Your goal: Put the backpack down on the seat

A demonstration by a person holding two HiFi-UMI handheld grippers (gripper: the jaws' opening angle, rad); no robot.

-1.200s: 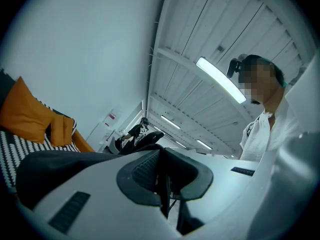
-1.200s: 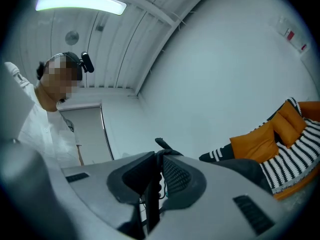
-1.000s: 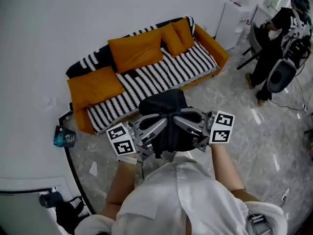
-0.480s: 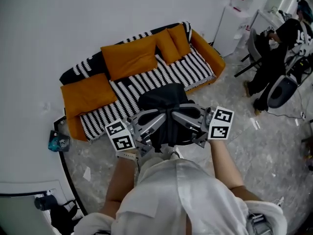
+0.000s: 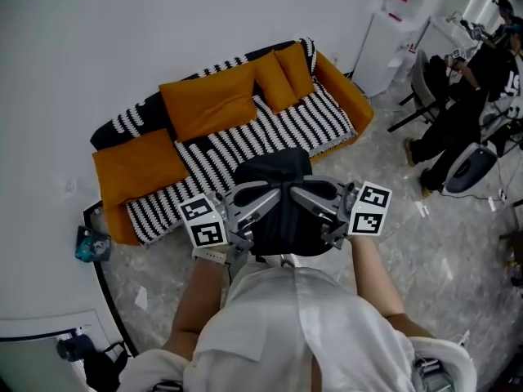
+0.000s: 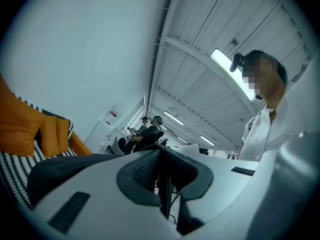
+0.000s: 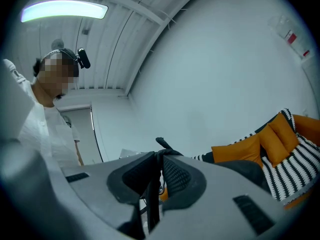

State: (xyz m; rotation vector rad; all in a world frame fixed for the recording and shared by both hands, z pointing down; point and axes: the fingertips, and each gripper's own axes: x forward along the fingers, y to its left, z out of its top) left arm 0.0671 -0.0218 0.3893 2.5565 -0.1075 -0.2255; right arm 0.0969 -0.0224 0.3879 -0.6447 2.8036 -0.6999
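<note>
Bright ceiling strip light (image 7: 64,10), fisheye-warped dark corners

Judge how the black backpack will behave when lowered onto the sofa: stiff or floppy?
Probably floppy: the backpack hangs as a soft bundle from thin straps pinched in the left gripper and right gripper. It likely slumps on the sofa and seems unlikely to roll.

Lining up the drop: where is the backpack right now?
Head view, centre: the backpack hangs pinched between the left claw and right claw, held up in front of the striped sofa seat, not on it.
</note>
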